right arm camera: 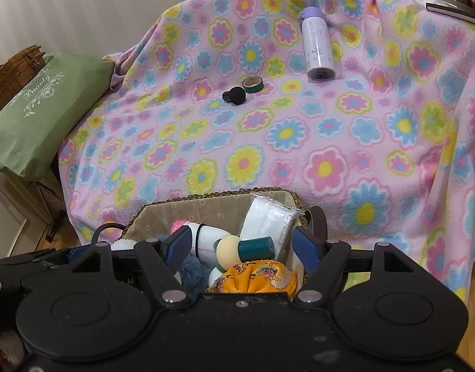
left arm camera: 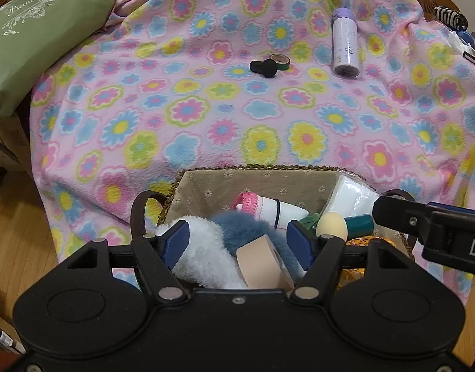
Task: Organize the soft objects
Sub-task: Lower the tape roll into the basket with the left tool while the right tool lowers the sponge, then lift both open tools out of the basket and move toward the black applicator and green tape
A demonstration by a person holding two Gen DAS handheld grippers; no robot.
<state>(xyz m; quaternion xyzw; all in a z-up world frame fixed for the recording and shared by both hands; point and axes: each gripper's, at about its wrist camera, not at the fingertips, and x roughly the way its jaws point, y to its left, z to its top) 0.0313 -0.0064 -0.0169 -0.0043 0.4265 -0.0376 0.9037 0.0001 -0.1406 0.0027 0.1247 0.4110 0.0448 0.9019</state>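
Note:
A woven basket (left arm camera: 256, 168) with a beige flowered lining sits at the near edge of the flowered blanket (left arm camera: 237, 108). It holds a white fluffy item (left arm camera: 206, 248), a blue fluffy item (left arm camera: 250, 226), a beige tape roll (left arm camera: 262, 263), a rolled pink and white cloth (left arm camera: 268, 206), a packet of white pads (left arm camera: 349, 197), a sponge applicator with a teal handle (right arm camera: 243, 248) and an orange patterned cloth (right arm camera: 256, 276). My left gripper (left arm camera: 240, 241) is open over the basket's left side. My right gripper (right arm camera: 240, 246) is open over its right side (right arm camera: 295, 200).
On the blanket (right arm camera: 268, 130) lie a white bottle with a purple cap (left arm camera: 344, 43), a small roll of tape (left arm camera: 279, 61) and a black knob (left arm camera: 264, 68). A green bag (left arm camera: 36, 40) lies at the left. Wood floor (left arm camera: 17, 232) shows below.

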